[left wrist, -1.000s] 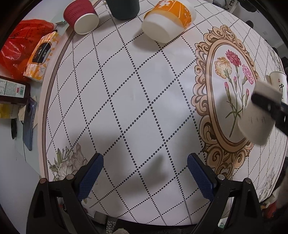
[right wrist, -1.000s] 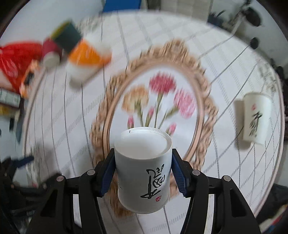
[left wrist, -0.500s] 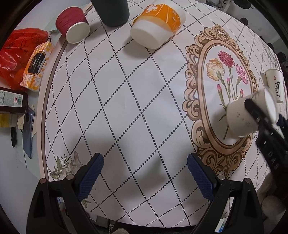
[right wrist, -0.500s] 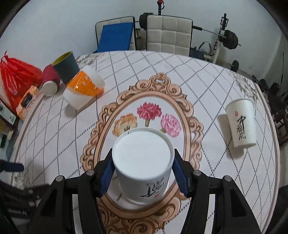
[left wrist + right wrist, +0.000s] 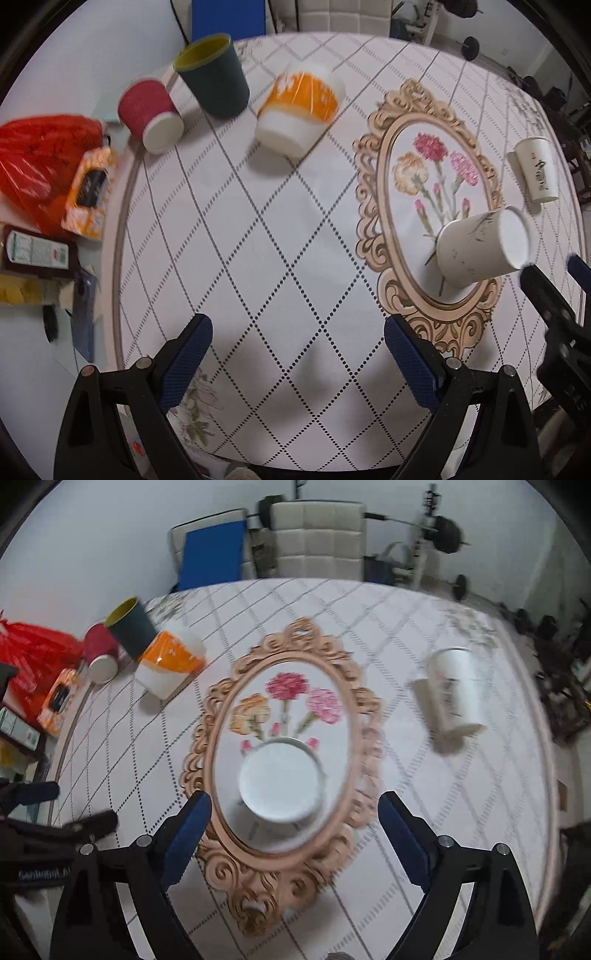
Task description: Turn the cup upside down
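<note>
The white cup [image 5: 282, 779] stands base-up on the tablecloth's floral oval [image 5: 221, 738], its long axis vertical, at twelve o'clock from the right gripper [image 5: 293, 825]. That gripper hangs above it, spread wide, gripping nothing. The left gripper [image 5: 297, 354], also splayed and empty, sits farther off.

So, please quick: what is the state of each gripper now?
Left gripper: open, holding nothing.
Right gripper: open, holding nothing; the white cup stands upside down, free between its fingers.
</note>
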Action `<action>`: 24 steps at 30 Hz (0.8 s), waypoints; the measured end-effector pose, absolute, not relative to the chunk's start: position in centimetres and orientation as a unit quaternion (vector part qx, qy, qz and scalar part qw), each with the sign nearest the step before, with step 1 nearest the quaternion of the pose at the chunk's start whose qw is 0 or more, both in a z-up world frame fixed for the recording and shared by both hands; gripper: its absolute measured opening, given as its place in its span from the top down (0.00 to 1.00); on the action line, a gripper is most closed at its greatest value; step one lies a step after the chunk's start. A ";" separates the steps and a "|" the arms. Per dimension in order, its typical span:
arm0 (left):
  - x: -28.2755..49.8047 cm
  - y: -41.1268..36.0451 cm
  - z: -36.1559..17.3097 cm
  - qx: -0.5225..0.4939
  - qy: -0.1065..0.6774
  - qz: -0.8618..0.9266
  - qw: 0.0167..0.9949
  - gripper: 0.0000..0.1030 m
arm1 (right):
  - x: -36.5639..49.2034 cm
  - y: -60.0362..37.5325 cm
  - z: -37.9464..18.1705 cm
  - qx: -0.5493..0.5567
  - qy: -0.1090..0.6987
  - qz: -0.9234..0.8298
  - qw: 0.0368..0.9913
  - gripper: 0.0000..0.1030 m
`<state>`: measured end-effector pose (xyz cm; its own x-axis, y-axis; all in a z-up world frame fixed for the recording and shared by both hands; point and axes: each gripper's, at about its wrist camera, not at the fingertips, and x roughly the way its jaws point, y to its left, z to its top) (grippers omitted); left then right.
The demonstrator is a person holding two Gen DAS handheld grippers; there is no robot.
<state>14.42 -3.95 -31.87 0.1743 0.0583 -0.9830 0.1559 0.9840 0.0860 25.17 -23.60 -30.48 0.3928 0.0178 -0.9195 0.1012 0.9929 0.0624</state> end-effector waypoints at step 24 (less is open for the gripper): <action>2.1 -5.5 -12.1 0.069 0.511 -0.074 0.854 0.07 | 10.3 -26.3 -9.5 0.073 0.505 -0.115 0.852 0.08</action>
<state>2.14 -5.49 -12.14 0.4668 -0.0553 -0.8826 0.1958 0.9797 0.0422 10.29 -26.33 -9.51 0.4640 -0.1229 -0.8773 0.2706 0.9627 0.0082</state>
